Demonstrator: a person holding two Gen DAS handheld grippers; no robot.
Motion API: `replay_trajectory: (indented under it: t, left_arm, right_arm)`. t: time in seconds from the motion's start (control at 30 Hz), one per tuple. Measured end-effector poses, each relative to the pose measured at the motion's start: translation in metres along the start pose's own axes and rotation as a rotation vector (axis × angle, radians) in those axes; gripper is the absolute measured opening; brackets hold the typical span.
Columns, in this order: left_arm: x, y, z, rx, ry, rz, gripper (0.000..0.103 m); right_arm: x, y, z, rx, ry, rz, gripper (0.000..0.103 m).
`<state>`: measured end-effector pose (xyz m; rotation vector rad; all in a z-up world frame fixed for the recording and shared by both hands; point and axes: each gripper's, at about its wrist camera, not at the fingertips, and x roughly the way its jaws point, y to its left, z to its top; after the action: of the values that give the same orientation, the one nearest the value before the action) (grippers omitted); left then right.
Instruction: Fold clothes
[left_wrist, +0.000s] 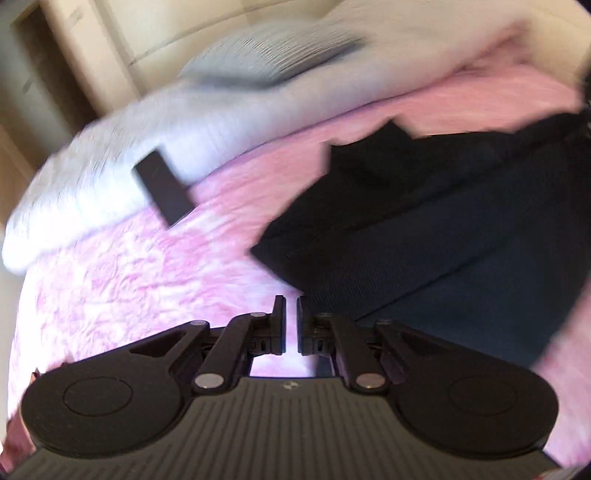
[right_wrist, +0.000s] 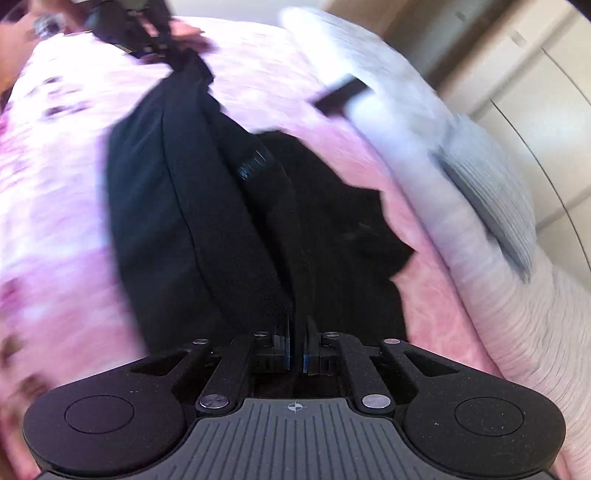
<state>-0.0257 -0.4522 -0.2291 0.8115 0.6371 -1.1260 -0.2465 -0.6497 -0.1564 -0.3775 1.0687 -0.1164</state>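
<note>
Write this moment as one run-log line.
task: fold clothes | left gripper: nearly shut, empty, over pink bedspread | right gripper: shut on black garment | white blanket: behind

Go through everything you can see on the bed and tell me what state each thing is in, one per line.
Dark garment: partly lifted off the bed, bunched lengthwise, one end held.
Right gripper: jaws shut on the dark garment.
Left gripper: jaws nearly closed, nothing between them, over the pink sheet.
Pink sheet: spread on the bed, wrinkled.
White blanket: heaped along the bed's edge.
Small black object: lying against the white blanket.
</note>
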Motion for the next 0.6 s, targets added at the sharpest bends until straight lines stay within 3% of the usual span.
replay_trajectory:
  t: [0.1, 0.37, 0.43, 0.53, 0.6]
  left_arm:
    - [0.04, 0.025, 0.017, -0.088, 0.022, -0.04, 0.015]
    - [0.07, 0.026, -0.019, -0.163, 0.112, -0.169, 0.024]
    - [0.077, 0.021, -0.022, -0.164, 0.128, -0.177, 0.026]
    - [0.085, 0.012, -0.017, -0.153, 0.134, -0.181, 0.027]
    - [0.092, 0.01, -0.012, -0.172, 0.145, -0.194, 0.027]
  right_arm:
    - [0.052, -0.042, 0.006, 0.177, 0.117, -0.104, 0.006]
    - [0.024, -0.056, -0.051, 0.532, 0.081, -0.137, 0.007]
    - [0.021, -0.054, -0.072, 0.618, 0.124, -0.113, 0.007]
    - [0.021, -0.059, -0.103, 0.761, 0.135, 0.078, 0.0]
    - [0.027, -0.057, -0.115, 0.785, 0.163, 0.098, 0.0]
